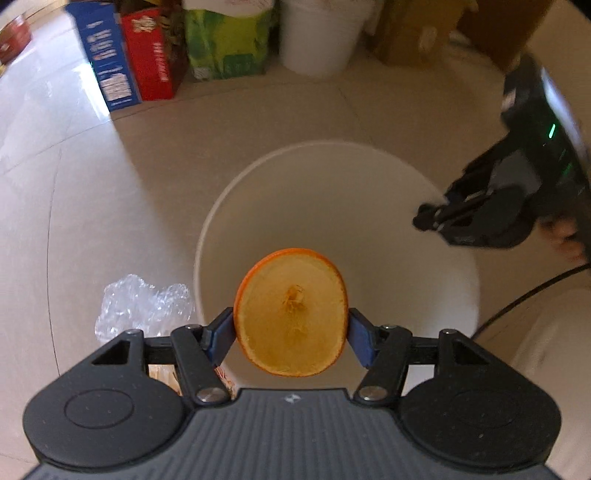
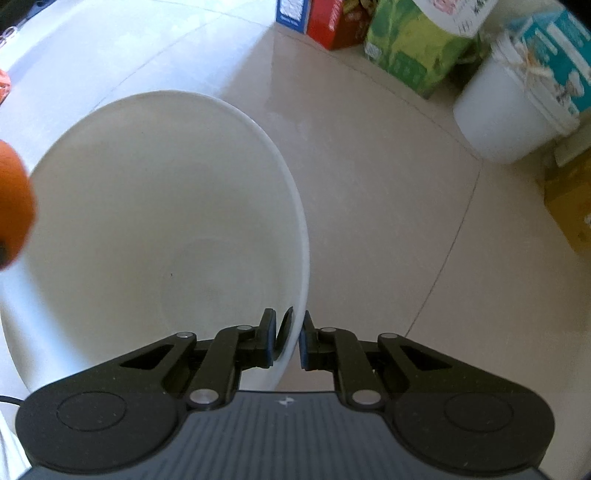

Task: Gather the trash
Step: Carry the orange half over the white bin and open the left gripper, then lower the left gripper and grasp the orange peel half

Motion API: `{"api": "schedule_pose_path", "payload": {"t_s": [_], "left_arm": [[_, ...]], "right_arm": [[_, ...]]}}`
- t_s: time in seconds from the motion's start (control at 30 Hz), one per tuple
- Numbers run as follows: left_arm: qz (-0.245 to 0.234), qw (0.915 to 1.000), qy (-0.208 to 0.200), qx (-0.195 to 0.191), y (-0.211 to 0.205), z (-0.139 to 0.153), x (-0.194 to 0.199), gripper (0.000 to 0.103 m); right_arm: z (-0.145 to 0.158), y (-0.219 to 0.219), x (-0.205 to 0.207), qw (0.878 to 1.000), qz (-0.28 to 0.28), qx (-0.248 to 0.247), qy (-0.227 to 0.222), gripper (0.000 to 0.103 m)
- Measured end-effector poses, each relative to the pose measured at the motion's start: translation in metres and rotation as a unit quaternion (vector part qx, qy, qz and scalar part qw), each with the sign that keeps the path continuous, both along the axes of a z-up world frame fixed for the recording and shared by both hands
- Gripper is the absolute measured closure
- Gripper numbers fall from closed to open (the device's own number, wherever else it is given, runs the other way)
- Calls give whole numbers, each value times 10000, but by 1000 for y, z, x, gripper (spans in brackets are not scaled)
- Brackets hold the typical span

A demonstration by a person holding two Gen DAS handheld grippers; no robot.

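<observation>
Left wrist view: an orange peel, a hollow half-shell with its pale inside turned to the camera, is held across its width between the blue pads of the left gripper, whose jaws stand at a middling spread set by the peel. The peel is seen at lower centre of the frame, directly in front of the open mouth of the white bin, which fills the centre behind and below it. The deciding relation is judged to be vertical: the peel appears to hang over the bin's interior, inside the rim's outline, so that a release would be expected to drop it in. A crumpled clear wrapper is seen on the floor at lower left, just outside the bin wall; it is judged to be trash not yet collected.

Right wrist view: the right gripper is closed narrowly on the bin rim at lower centre, one pad inside the wall and one outside, so the bin is steadied by it. The peel shows as an orange blur at the left edge, over the bin's far side. The right gripper is also seen at right in the left view. Boxes and a second bucket stand along the top edge, well apart.
</observation>
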State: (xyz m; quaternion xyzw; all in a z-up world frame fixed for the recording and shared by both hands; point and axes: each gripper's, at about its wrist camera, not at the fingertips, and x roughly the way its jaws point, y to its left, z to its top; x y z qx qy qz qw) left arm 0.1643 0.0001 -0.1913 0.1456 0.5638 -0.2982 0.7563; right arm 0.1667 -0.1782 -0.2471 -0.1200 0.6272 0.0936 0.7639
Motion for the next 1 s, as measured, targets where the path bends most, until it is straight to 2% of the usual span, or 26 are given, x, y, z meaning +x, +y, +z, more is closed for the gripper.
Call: {"api": "schedule_pose_path", "payload": {"t_s": [0.23,0.4,0.43,0.5,0.57,0.63,0.83,1.0], "left_arm": [[-275,9990,-24,338,-24,-29,14,40],[-376,9980,-36,501,-39,-45,25,39],[-414,9977,-75,539,-42,-46,25,37],[-443,9976,-131,516,-45,-45,26,27],[-427,9979,-277,406,-43,-37,25,17],[-411,9976,-470,291,-39,-26,25,12],[-263,9947,-960,270,1,1,15,7],[241,9945,-917,434,66,-16,2,4]], "right_arm": [[-10,-16,-2,9979,-581,60,270,88],[-11,-26,5,9952,-868,277,347,90],[-10,-25,5,9953,-862,267,344,90],[-10,-25,4,9956,-841,236,324,90],[-11,-24,6,9959,-817,218,313,90],[-11,-24,6,9959,-826,221,310,90],[-13,-22,4,9957,-848,212,295,89],[-14,-21,3,9957,-859,196,295,89]]}}
